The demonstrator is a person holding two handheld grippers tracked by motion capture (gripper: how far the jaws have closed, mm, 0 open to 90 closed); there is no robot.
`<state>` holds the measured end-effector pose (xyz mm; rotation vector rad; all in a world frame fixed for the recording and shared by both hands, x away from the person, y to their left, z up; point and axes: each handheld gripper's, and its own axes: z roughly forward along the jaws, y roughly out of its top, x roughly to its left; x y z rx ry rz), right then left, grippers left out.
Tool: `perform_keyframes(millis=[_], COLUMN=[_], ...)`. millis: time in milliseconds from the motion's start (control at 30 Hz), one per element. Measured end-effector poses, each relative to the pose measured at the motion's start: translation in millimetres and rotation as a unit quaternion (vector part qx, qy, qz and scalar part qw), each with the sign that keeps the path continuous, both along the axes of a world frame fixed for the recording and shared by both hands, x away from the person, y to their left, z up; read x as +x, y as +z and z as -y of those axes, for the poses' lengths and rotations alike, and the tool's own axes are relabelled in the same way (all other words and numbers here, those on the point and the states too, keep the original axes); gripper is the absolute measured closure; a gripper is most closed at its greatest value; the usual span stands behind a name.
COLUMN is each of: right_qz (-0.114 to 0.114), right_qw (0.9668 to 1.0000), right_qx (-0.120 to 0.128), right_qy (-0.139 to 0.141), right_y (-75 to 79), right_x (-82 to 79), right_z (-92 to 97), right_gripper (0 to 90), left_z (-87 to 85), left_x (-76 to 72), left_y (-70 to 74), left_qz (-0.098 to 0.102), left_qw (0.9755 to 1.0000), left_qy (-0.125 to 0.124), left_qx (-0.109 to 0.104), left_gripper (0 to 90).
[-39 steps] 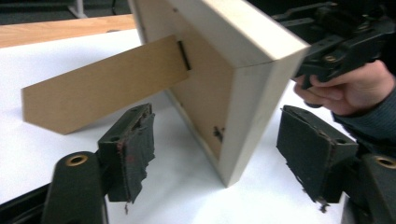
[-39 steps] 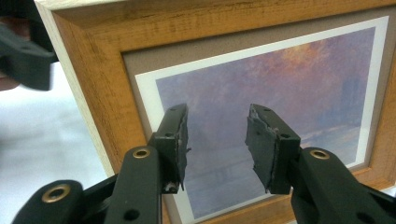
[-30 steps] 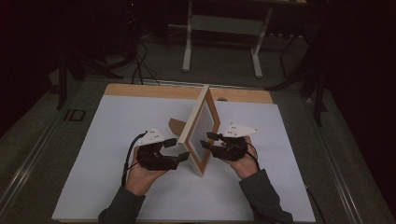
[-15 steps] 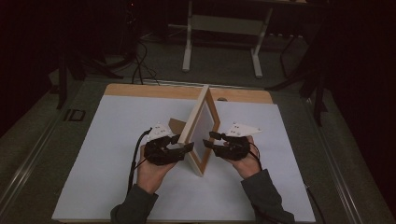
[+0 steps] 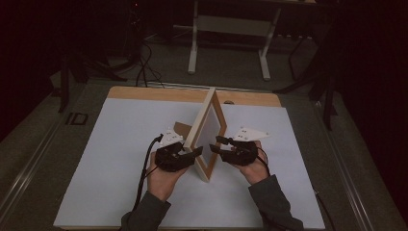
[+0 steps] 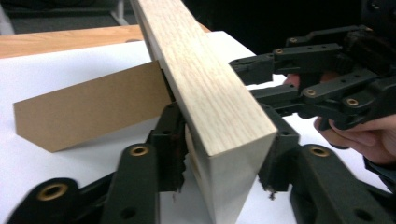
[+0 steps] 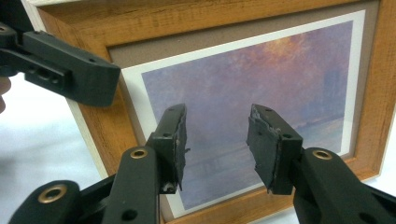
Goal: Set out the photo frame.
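Nearest the front edge of the white tabletop [image 5: 110, 159], two hands come in from below, each holding a black gripper. Between them a wooden picture frame [image 5: 208, 126] stands upright on its lower edge, running from a near corner just ahead of the hands back toward the wooden strip [image 5: 144, 93] along the table's far edge.

The left gripper [image 5: 191, 155] reaches the frame from the left, at its near end. In the left gripper view the pale end of the frame [image 6: 219, 126] sits between the two jaws: the left pad [image 6: 173, 140] lies against the frame's back face, the right pad [image 6: 275, 154] is just beside its front face, and full contact on that side cannot be told. These jaws have just been closing, with the frame's edge between them.

The right gripper [image 5: 217, 144] faces the frame's front from the right, close to the glass. In the right gripper view its jaws stand apart with nothing between the pads, pointed at the misty purple and orange print [image 7: 261, 93] inside the brown moulding; whether the tips touch the glass cannot be told. The left gripper's jaw [image 7: 70, 74] shows at the frame's edge.

Farther back, behind the frame on the left, a brown cardboard easel stand [image 6: 88, 109] slants from the frame's back down to the tabletop.
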<state>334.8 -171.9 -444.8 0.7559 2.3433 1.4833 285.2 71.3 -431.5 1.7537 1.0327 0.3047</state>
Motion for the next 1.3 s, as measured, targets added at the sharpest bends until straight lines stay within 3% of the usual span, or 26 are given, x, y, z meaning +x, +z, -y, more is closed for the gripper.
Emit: perform_keyframes(millis=[400,700,1000,1300], right_qz=[-0.001,-0.001,0.0,0.008], right_qw=[1.0,1.0,0.9999,0.9999], right_qx=[0.002,-0.001,0.001,-0.01], right_qy=[-0.004,-0.008,-0.012,-0.011], right_y=[-0.4,-1.7,-1.0,1.2], right_x=[0.5,0.8,0.8,-1.0], right_z=[2.1,6.2,9.0,5.4], right_gripper=[56.2,56.2,56.1,55.9], left_z=[-2.6,-11.8,-30.0,-43.3], left_x=[2.4,9.1,23.0,31.8], left_y=[1.9,2.2,2.1,3.2], left_qz=[-0.013,-0.026,-0.038,-0.037], left_qw=[0.9999,0.9996,0.9973,0.9903], left_qy=[0.007,-0.009,-0.062,-0.134], left_qx=[0.004,-0.004,-0.009,-0.001], left_gripper=[64.9,66.9,67.6,67.6])
